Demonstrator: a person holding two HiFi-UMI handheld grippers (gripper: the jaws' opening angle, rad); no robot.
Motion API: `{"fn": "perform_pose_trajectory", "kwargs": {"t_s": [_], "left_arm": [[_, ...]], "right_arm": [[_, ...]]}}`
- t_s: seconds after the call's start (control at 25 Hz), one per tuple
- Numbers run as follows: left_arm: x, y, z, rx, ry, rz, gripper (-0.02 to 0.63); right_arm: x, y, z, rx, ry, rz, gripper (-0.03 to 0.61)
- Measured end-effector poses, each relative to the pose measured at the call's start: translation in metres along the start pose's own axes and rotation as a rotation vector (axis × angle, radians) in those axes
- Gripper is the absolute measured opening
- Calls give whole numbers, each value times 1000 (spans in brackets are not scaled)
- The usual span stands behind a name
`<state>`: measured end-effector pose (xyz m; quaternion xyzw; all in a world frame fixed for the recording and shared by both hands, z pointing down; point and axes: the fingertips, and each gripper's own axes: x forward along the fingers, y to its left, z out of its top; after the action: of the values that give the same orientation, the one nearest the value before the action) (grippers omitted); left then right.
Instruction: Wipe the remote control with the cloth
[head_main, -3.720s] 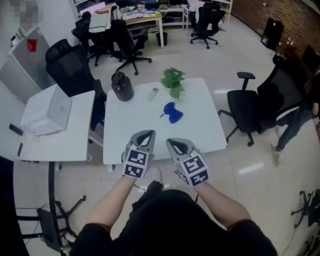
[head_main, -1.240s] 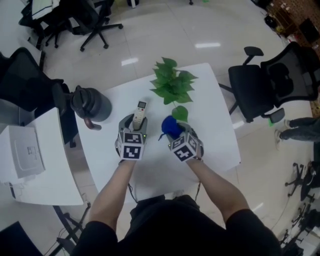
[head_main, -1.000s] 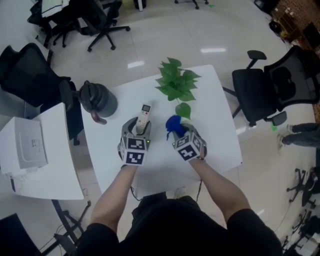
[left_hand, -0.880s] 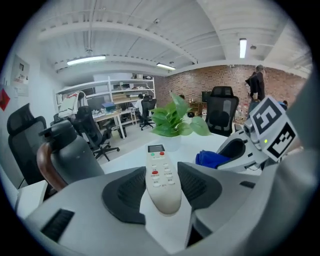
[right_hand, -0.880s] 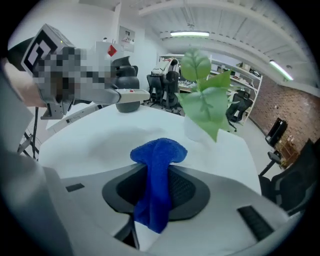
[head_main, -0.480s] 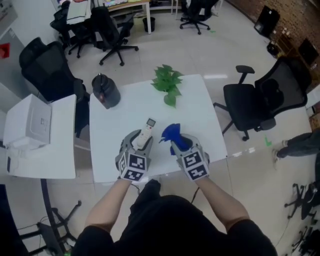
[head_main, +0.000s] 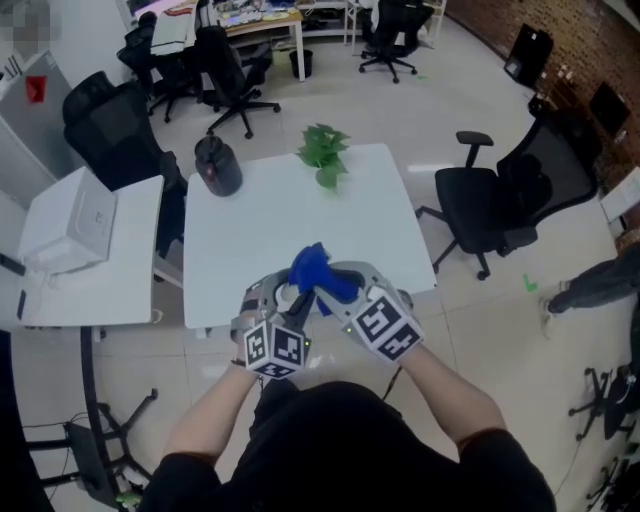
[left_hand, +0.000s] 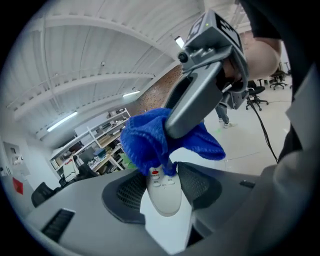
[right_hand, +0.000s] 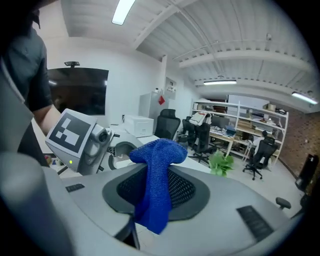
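Note:
My left gripper (head_main: 284, 298) is shut on the white remote control (left_hand: 162, 192), whose red-button end sticks out between the pads. My right gripper (head_main: 337, 281) is shut on the blue cloth (head_main: 314, 271), which droops from its jaws (right_hand: 154, 186). Both are held up in front of me, over the near edge of the white table (head_main: 300, 215). The cloth (left_hand: 149, 141) lies against the far end of the remote, and the right gripper's finger (left_hand: 197, 97) crosses just above it. In the right gripper view the left gripper (right_hand: 86, 141) shows close at the left.
At the table's far edge stand a green plant (head_main: 322, 152) and a dark jug (head_main: 217, 165). A black office chair (head_main: 490, 205) is to the right. A second white desk with a white box (head_main: 70, 225) is to the left, with more chairs behind.
Both grippers have risen off the table and come back toward me, carrying the remote and the cloth. The cloth has swung left onto the remote's end.

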<state>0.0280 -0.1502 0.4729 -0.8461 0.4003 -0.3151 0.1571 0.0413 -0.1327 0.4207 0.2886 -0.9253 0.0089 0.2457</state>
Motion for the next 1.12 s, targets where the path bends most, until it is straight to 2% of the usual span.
{"fn": "perform_pose_trajectory", "kwargs": {"t_s": [0.2,0.36,0.68,0.76,0.84,0.92,1.04,1.12], "left_arm": [[-27,-9,4,146,-17,0,206],[-49,-6,-9,264,-51,-26,206],[-82,18,-31,249,-101,-54,204],[-86,25,-39,228,-100,-54,204],[-87,32,-44,199,-99,-50,204],[-87,37,-46,178,-101,-44,204],[-88,39,-41,181,-112,-41,204],[-90,35,-38,201,-119,-44,204]], "right_arm": [[14,52,3,-89,74,109,120],[27,58,6,-125,136,85,117],[45,23,13,-71,169,-100,110],[42,24,24,-51,144,-110,110],[41,42,41,-47,103,-70,110],[43,71,56,-63,72,11,110],[51,111,64,-95,78,125,110],[55,120,60,-100,99,148,110]]}}
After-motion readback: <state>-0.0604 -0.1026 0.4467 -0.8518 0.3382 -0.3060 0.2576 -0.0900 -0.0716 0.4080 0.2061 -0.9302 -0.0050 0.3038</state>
